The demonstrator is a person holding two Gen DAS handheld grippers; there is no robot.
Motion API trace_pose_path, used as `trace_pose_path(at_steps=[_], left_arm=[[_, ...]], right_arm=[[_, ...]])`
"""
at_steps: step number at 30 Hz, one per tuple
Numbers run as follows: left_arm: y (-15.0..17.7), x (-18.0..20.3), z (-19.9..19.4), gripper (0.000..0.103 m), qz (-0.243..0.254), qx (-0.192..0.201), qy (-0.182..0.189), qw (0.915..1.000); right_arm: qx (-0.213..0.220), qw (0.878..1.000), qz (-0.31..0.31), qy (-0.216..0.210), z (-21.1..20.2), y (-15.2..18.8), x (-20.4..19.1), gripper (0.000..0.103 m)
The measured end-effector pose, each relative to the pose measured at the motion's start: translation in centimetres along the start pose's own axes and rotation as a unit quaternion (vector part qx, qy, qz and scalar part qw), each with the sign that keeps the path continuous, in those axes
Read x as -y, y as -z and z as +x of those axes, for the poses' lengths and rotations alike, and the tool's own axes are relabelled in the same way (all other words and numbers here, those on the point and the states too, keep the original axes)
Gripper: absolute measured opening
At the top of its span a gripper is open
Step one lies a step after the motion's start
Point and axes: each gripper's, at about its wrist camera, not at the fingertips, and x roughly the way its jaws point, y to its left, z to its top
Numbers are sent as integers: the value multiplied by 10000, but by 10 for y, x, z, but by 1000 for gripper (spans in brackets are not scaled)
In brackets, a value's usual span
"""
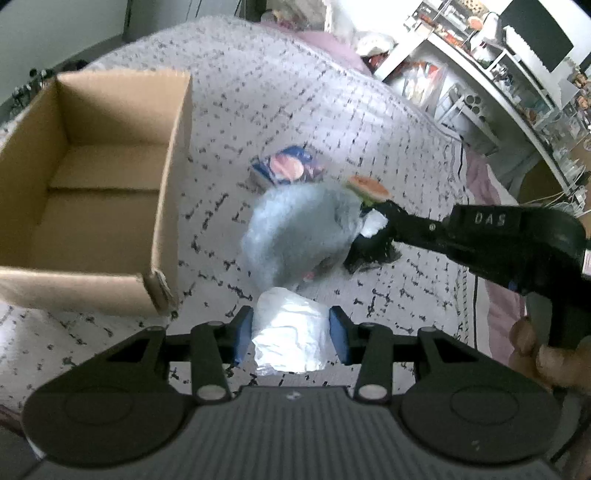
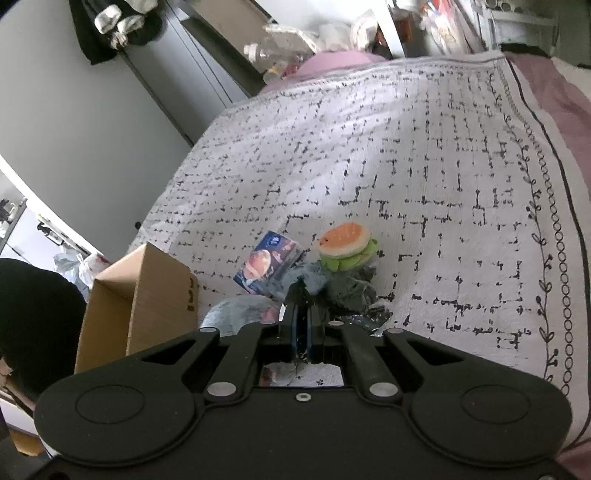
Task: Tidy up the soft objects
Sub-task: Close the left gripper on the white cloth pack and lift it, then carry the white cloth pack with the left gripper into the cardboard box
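Both wrist cams look steeply down, close over the bed (image 1: 351,110). Left faces the box (image 1: 92,192); right looks up the bed. Shared: box, burger toy (image 2: 347,245).

Bedroom, daylight, soft and cool, no hard shadows. Bed takes most of the space. White quilted bedspread (image 2: 406,147) with a black broken-line grid print, edged by a leaf-and-ring border (image 2: 546,258) along one side. Mauve sheet (image 2: 554,96) shows beyond that border. Pink pillow (image 2: 332,61) at the head of the bed. Plain grey wall (image 2: 74,122) on one side, dark garment (image 2: 110,26) hanging high against it. White shelving unit (image 1: 491,66) on the other side, crowded with small clutter too blurred to sort. Black screen (image 1: 535,33) on top of the shelves. Loose clutter (image 2: 288,44) piled behind the pillow.
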Motion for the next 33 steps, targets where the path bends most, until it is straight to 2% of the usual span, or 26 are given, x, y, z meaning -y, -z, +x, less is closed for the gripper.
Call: trace_pose_path(at_steps=[8,16,33], left_arm=[[-1,7,-32,44,44,296,-67,9995],[-7,5,-58,44,183,557,-265,9979],[-28,-26,-91,44,92,899,-637,9939]], right_arm=[[304,9993,-129,-167,-27,5,-10,5],[469,9978,-445,-146,-44,17,-25,5],[697,9935,-737,-514,-55,28,-53,5]])
